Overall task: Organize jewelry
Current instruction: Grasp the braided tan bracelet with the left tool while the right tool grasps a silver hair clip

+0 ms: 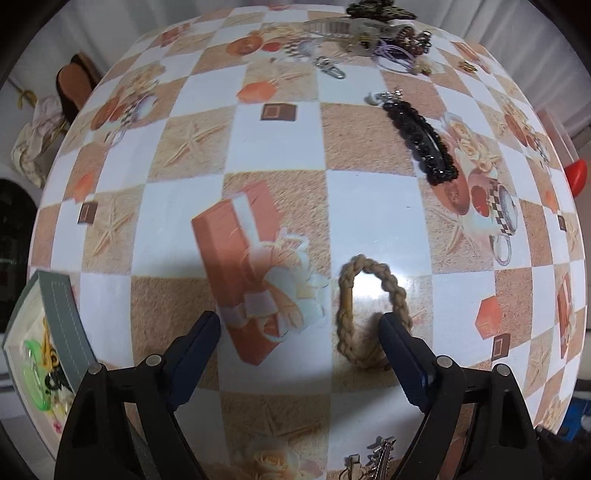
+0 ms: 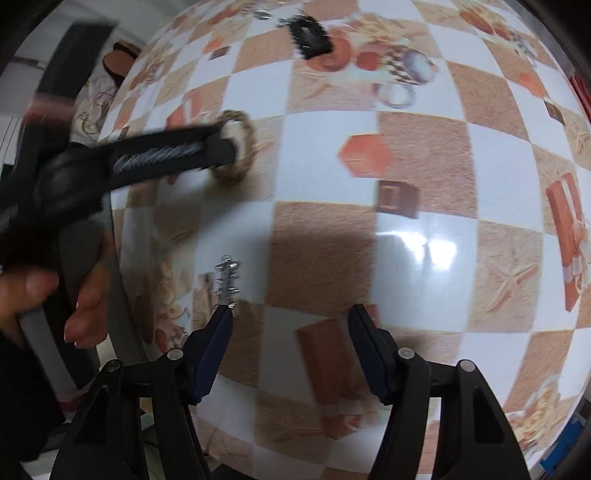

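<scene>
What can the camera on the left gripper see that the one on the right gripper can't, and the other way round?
Only the left wrist view shows the heap of hair clips at the table's far edge and the grey box with a green item inside. Only the right wrist view shows the person's hand and the left gripper from outside. Both show the braided tan loop, the black beaded clip, a small silver clip and the checked tablecloth.

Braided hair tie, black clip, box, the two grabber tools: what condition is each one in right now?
Braided hair tie: flat on the tablecloth, one left finger tip inside its loop, not gripped.
Black beaded clip: lying flat, untouched.
Silver clip: on the table, at the right gripper's left fingertip, not gripped.
Grey box: open, items inside.
Left gripper: open.
Right gripper: open, empty.
</scene>
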Demonstrator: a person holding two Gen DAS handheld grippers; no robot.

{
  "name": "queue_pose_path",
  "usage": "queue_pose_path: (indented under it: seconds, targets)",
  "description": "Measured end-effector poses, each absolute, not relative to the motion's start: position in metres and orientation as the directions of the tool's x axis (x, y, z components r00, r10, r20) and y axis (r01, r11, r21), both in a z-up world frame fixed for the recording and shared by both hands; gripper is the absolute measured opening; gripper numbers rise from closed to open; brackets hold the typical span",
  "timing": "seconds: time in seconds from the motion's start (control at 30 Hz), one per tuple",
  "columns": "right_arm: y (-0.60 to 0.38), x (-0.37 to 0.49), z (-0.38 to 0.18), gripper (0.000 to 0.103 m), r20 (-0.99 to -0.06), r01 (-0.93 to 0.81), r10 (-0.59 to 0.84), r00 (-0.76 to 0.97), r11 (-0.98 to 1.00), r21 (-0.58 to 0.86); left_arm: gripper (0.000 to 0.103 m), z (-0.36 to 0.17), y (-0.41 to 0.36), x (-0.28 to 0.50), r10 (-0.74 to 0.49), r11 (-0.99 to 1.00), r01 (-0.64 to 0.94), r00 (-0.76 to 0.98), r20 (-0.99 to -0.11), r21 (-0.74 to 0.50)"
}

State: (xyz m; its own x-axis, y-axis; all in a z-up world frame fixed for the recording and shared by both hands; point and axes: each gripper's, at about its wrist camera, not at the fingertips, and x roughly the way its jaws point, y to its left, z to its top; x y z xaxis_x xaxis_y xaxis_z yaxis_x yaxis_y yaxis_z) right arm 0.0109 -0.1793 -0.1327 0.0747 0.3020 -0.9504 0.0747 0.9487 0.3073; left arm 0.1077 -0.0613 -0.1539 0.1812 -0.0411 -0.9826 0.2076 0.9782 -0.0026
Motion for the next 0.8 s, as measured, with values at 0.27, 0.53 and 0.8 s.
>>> queue_pose_path:
  seconds: [0.27, 0.53, 0.8]
  targets:
    - [-0.147, 0.001, -0.131, 0.055, -0.961, 0.013, 0.254, 0.112, 0.966, 0.257, 0.088, -0.153, -0.073, 0.113, -0.061, 0.971, 0.240, 0.203, -0.977, -0.011]
    - [-0.110, -0.015, -0.130, 0.030, -0.982, -0.101, 0.027, 0.186, 0.995, 0.008, 0.058, -0.146, -0.093, 0.110, -0.087, 0.952, 0.305, 0.218, -0.972, -0.017]
    - [-0.144, -0.011, -0.130, 0.002, -0.979, 0.015, 0.118, 0.164, 0.992, 0.122, 0.010, -0.137, -0.087, 0.103, -0.139, 0.950, 0.303, 0.191, -0.972, -0.077]
